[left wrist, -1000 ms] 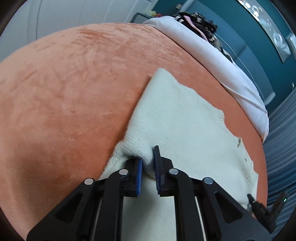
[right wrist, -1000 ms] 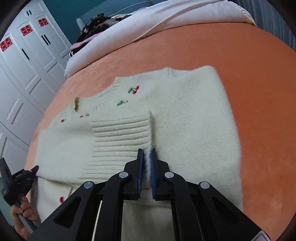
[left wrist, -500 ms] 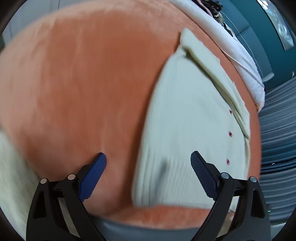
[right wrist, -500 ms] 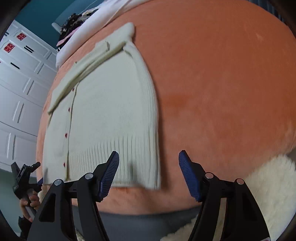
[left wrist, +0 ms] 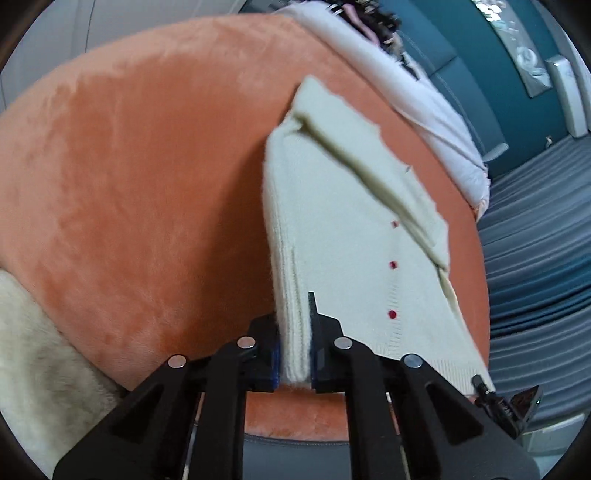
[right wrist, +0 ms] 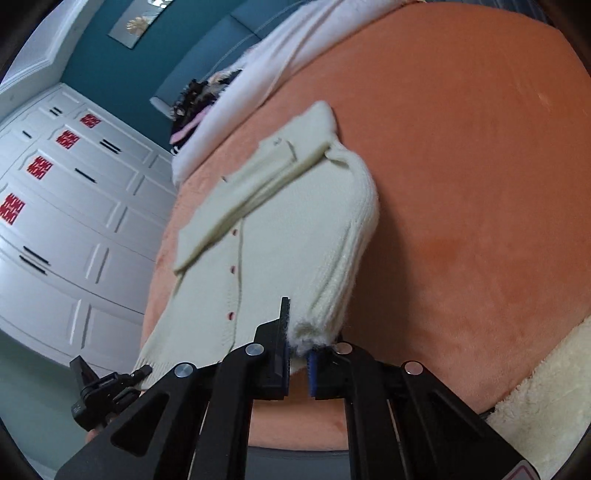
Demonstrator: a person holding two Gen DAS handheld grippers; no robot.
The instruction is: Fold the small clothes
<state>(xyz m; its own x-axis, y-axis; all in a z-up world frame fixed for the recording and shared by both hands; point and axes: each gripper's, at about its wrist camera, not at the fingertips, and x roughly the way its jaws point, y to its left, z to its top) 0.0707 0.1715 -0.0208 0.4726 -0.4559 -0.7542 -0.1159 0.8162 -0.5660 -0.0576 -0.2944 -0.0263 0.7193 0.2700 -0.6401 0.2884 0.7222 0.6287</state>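
A small cream knit cardigan (left wrist: 343, 229) with red buttons is lifted above the orange plush bed cover (left wrist: 129, 184), its far end still hanging near the cover. My left gripper (left wrist: 294, 345) is shut on the ribbed hem at its left corner. My right gripper (right wrist: 297, 347) is shut on the hem's right corner, and the cardigan (right wrist: 280, 229) stretches away from it. A folded sleeve lies across the cardigan's far part. The other gripper shows at the lower edge of each view.
A white duvet (left wrist: 413, 96) and a pile of dark clothes (left wrist: 369, 18) lie at the bed's far side. A cream fleece blanket (left wrist: 33, 354) is at the near edge. White wardrobe doors (right wrist: 66, 206) stand to the left.
Both grippers let go of the cardigan's middle, opened wide, moved back to the hem and shut on its two corners. The hem end is now lifted off the cover.
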